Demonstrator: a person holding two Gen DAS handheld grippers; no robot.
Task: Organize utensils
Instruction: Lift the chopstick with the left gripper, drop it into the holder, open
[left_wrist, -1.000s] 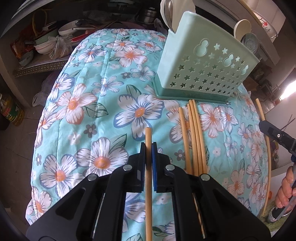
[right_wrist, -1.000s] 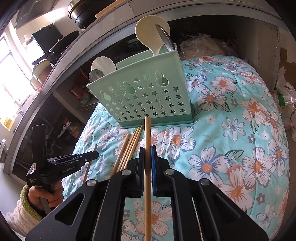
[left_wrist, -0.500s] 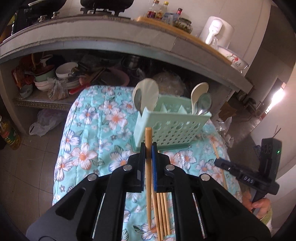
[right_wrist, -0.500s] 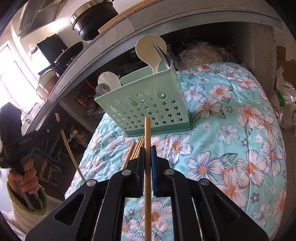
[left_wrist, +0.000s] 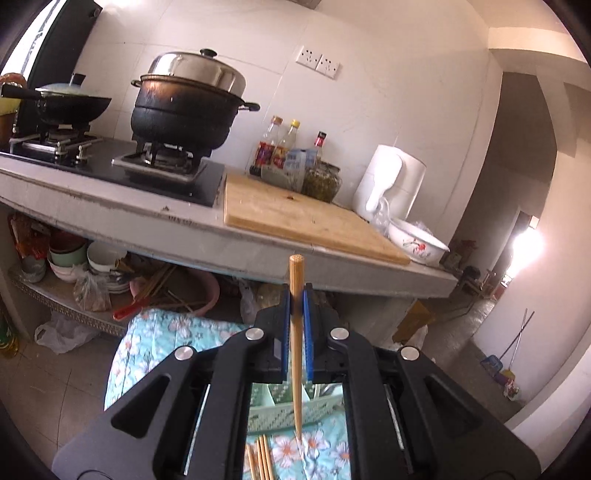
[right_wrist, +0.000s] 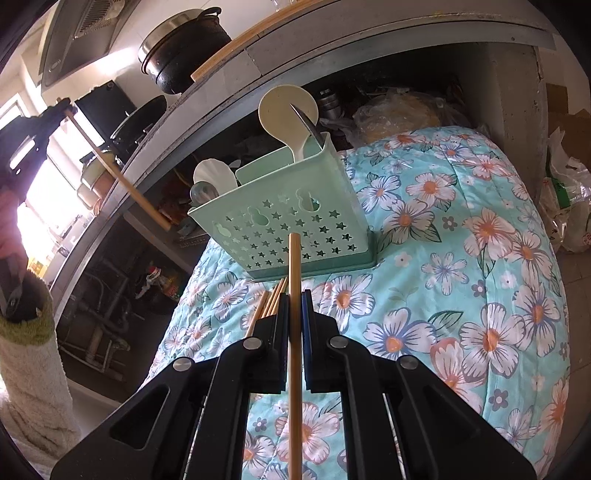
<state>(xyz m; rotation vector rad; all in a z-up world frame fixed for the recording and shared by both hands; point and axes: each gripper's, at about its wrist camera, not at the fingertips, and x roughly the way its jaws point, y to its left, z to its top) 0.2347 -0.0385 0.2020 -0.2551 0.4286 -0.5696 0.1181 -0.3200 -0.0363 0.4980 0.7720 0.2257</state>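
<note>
My left gripper (left_wrist: 296, 295) is shut on a wooden chopstick (left_wrist: 296, 332) and is raised high and tilted up toward the counter; it also shows in the right wrist view (right_wrist: 64, 105) with its chopstick (right_wrist: 118, 170) slanting down. My right gripper (right_wrist: 294, 299) is shut on another chopstick (right_wrist: 294, 332), low over the floral cloth, in front of the mint green utensil caddy (right_wrist: 288, 221). The caddy holds cream spoons (right_wrist: 284, 110) and a metal spoon. Several loose chopsticks (right_wrist: 269, 301) lie on the cloth before the caddy; they also show below my left gripper (left_wrist: 260, 458).
The caddy stands on a floral-covered table (right_wrist: 461, 295). Behind it is a grey counter (left_wrist: 147, 221) with a stove, a black pot (left_wrist: 184, 107), a wooden cutting board (left_wrist: 303, 218), bottles and a white bowl (left_wrist: 417, 243). Dishes fill the shelf under the counter.
My left gripper has lifted its chopstick off the cloth and tilted upward, well above the caddy. My right gripper has held its chopstick almost still in front of the caddy.
</note>
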